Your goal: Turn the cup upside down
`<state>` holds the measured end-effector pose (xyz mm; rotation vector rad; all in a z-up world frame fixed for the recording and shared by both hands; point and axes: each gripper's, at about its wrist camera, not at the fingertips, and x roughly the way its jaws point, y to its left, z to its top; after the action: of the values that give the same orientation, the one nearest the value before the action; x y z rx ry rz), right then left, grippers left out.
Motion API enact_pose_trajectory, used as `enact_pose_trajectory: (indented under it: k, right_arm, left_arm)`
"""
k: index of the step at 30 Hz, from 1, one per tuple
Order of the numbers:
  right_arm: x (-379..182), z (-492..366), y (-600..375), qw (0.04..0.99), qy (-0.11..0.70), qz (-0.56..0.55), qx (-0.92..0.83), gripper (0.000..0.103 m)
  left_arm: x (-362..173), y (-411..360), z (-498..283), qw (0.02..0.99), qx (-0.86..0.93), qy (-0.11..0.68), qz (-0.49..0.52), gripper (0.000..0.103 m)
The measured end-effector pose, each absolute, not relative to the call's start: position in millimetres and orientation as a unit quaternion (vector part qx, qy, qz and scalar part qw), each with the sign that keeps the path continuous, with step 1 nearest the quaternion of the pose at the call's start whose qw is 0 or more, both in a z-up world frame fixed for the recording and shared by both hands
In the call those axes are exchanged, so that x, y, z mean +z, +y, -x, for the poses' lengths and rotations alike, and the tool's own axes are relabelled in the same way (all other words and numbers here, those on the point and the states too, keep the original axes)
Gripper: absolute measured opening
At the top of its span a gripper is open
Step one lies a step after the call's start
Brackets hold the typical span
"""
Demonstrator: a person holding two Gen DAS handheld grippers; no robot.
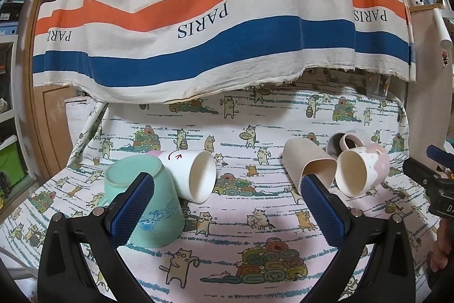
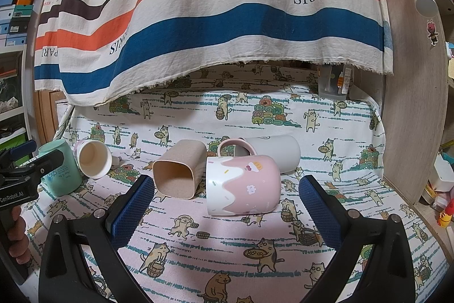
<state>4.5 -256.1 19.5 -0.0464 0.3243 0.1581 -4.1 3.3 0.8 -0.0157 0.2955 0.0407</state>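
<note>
A mint green mug [image 1: 147, 206] stands upside down on the cat-print cloth, behind my left gripper's left finger; it also shows in the right wrist view [image 2: 61, 172]. A white paper cup [image 1: 193, 175] [image 2: 93, 158] lies on its side against it. A beige square cup [image 1: 309, 163] [image 2: 178, 169], a pink and white mug [image 1: 363, 169] [image 2: 244, 185] and a grey cup [image 1: 336, 142] [image 2: 278, 151] lie on their sides in a cluster. My left gripper [image 1: 227, 183] is open and empty. My right gripper [image 2: 227, 186] is open, its fingers either side of the pink mug, which lies beyond the tips.
A striped PARIS cloth [image 1: 204, 19] hangs over the back of the table. The table cloth [image 1: 241, 232] reaches the front edge. A clear box [image 2: 333, 84] stands at the back right. Shelves stand to the left, a wooden panel [image 2: 411, 104] to the right.
</note>
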Motion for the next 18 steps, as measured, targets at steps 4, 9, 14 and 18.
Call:
enact_pose_trajectory:
  k: [4, 9, 14, 18]
  right_arm:
    - [19.5, -4.5, -256.4, 0.984, 0.161, 0.022, 0.076, 0.102]
    - [18.9, -4.0, -256.9, 0.984, 0.16, 0.023, 0.069, 0.102]
    - [19.5, -3.5, -257.2, 0.984, 0.161, 0.024, 0.075, 0.102]
    - [19.2, -2.5, -254.7, 0.983, 0.162, 0.027, 0.081, 0.102]
  left_arm:
    - [0.5, 2.8, 4.6, 0.989, 0.015, 0.146, 0.008, 0.103]
    - [2.8, 7.7, 11.5, 0.991, 0.029, 0.129, 0.015, 0.103]
    - [4.3, 9.2, 13.2, 0.992, 0.026, 0.123, 0.015, 0.103]
    - [5.0, 9.6, 14.2, 0.992, 0.024, 0.121, 0.015, 0.103]
